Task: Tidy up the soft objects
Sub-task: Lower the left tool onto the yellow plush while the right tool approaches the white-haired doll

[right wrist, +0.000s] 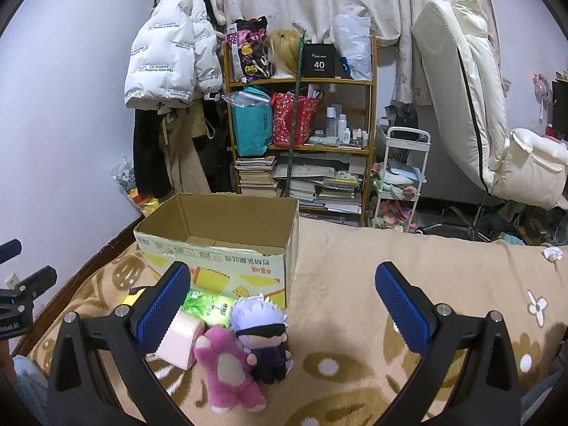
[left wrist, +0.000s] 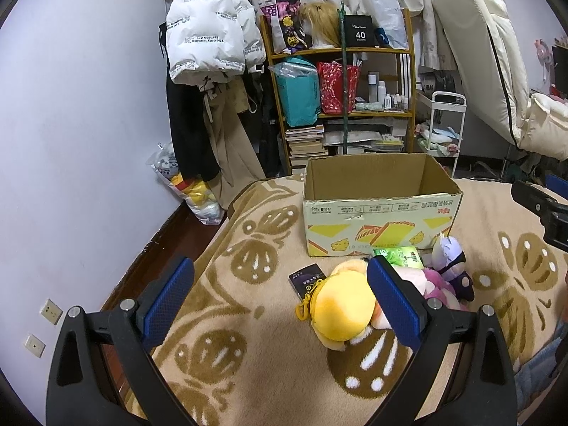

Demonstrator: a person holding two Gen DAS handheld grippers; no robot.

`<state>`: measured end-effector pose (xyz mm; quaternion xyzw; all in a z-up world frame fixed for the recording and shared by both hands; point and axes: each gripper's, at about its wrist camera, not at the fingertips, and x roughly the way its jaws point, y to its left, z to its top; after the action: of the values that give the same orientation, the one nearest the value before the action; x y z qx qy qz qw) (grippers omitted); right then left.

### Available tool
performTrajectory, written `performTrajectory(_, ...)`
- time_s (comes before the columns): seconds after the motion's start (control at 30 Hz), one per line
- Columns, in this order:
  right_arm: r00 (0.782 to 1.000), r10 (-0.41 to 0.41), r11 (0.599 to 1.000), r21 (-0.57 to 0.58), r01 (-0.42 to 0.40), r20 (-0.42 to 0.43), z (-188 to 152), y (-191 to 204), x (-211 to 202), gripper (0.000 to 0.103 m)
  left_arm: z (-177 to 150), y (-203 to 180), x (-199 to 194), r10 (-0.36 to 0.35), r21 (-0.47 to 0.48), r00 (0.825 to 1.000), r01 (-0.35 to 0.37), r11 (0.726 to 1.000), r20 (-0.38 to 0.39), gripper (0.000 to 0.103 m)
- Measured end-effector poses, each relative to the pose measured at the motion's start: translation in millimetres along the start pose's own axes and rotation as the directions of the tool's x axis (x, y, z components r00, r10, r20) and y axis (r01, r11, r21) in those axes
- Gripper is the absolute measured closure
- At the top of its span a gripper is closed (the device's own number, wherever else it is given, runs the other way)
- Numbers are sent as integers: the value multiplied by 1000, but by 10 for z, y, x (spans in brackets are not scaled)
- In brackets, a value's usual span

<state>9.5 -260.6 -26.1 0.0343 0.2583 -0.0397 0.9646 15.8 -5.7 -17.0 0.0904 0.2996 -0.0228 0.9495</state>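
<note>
Both the left tool (left wrist: 280,301) and right tool (right wrist: 284,310) hang spread and empty, so pinch the light, squashy yellow toy (left wrist: 340,309) across its plump middle.

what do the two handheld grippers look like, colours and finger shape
Both match: the left gripper and right gripper have black angular plastic arms with triangular cutouts, silver round pivot bolts, and flat rectangular fingers faced with blue textured pads. No cables show.
</note>
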Motion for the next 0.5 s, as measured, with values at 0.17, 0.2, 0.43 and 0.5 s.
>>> performTrajectory(0.17,1000,5,1000,9,-5,-20,71,-19,110,0,50,-56,98,-5,9,1000,5,1000,-14,6)
performTrajectory(0.2,1000,7,1000,9,-7,-23,94,-9,134,0,63,-72,139,-7,12,1000,7,1000,-21,6)
performTrajectory(0.43,998,6,1000,4,-6,-60,158,-22,306,0,79,-165,434,-18,14,997,19,1000,-74,6)
performTrajectory(0.5,997,15,1000,8,-14,-69,156,-22,354,0,74,-187,534,-27,15,995,28,999,-101,6)
